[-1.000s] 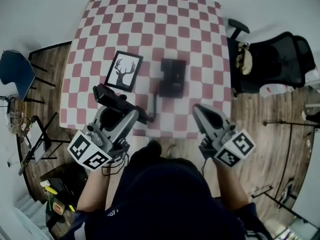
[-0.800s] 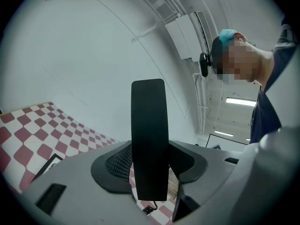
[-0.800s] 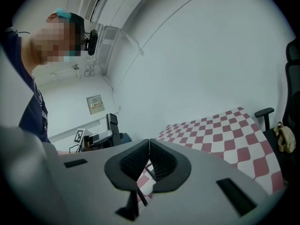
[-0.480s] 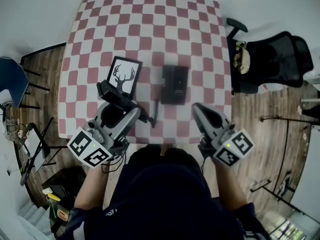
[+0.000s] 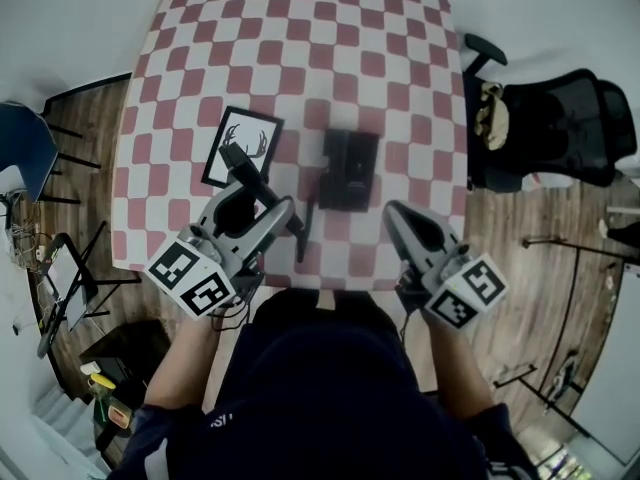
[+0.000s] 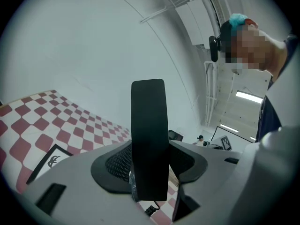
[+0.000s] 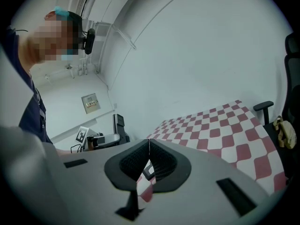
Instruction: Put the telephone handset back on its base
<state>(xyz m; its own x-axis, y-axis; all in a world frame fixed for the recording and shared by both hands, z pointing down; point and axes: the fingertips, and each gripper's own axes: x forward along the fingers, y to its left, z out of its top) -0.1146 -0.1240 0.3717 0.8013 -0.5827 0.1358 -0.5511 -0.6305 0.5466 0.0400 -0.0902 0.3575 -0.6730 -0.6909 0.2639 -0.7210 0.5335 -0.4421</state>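
- Left hand-held gripper [image 5: 262,206] is clamped on the black telephone handset [image 6: 149,125], which stands up between my jaws and fills the gap.
- From my head view the handset sits left of the telephone base [image 5: 348,168], clear of it, with its far end across the corner of the framed deer picture [image 5: 241,146].
- A dark cord [image 5: 305,223] runs from the handset's near end toward the base's left side.
- My right hand-held gripper [image 5: 397,216] has its jaws pressed together on nothing, near and to the right of the base, not touching it.
- The base lies flat on the red-and-white checked worktop [image 5: 300,28].
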